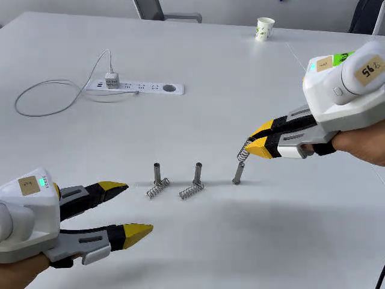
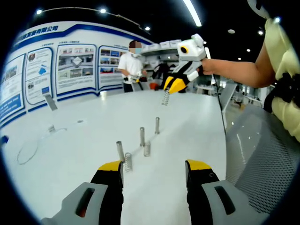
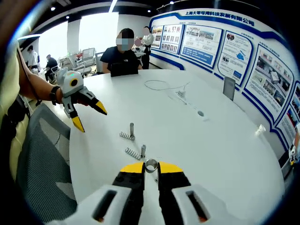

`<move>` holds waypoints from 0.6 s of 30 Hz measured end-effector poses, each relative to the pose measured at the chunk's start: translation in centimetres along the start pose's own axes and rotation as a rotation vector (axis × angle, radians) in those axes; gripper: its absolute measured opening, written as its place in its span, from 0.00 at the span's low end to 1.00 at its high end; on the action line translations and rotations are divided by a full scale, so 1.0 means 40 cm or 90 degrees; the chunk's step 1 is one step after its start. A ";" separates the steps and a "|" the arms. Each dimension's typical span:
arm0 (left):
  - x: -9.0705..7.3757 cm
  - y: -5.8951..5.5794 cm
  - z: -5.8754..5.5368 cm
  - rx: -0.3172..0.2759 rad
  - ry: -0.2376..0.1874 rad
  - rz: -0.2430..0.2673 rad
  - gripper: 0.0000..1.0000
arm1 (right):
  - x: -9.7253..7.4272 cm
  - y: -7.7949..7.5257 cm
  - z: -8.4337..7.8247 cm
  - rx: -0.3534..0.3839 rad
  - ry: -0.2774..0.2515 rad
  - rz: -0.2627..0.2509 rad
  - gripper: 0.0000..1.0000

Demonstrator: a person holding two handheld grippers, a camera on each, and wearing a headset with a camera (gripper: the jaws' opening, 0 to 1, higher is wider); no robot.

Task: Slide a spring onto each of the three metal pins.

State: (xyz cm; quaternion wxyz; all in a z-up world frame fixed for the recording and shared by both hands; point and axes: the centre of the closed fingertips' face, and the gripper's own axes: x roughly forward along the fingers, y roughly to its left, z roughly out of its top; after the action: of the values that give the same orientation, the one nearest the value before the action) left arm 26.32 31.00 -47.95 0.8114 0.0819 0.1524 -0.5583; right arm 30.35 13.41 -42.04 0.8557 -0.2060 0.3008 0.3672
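Three short metal pins stand upright in a row on the white table [image 1: 240, 84]: the left pin [image 1: 157, 172], the middle pin [image 1: 197, 173] and the right pin [image 1: 238, 173]. One spring [image 1: 157, 188] lies at the left pin's foot, and another spring [image 1: 191, 191] lies by the middle pin. My right gripper [image 1: 252, 146] is shut on a third spring [image 1: 243, 153], which hangs just above the right pin. In the right gripper view, that spring's round end [image 3: 151, 165] shows between the jaws. My left gripper [image 1: 135, 209] is open and holds nothing, low and left of the pins.
A white power strip [image 1: 135, 87] with a plugged charger and a looping cable [image 1: 48, 96] lies at the back left. A paper cup [image 1: 264, 28] stands at the far edge. A person [image 3: 123, 58] sits at the table's far side.
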 end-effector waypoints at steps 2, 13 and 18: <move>-0.003 0.003 0.000 -0.003 -0.001 0.005 0.54 | 0.009 -0.012 -0.012 0.008 0.004 -0.008 0.11; -0.015 0.014 -0.005 -0.013 0.000 0.019 0.55 | 0.056 -0.049 -0.055 0.028 0.029 -0.030 0.11; -0.015 0.013 -0.004 -0.015 -0.001 0.020 0.55 | 0.071 -0.055 -0.070 0.039 0.037 -0.030 0.11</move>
State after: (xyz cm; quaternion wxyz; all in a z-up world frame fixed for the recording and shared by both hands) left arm 26.59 31.80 -47.92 0.8209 0.0741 0.1571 -0.5440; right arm 32.55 11.80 -45.71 0.8609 -0.1972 0.3315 0.3318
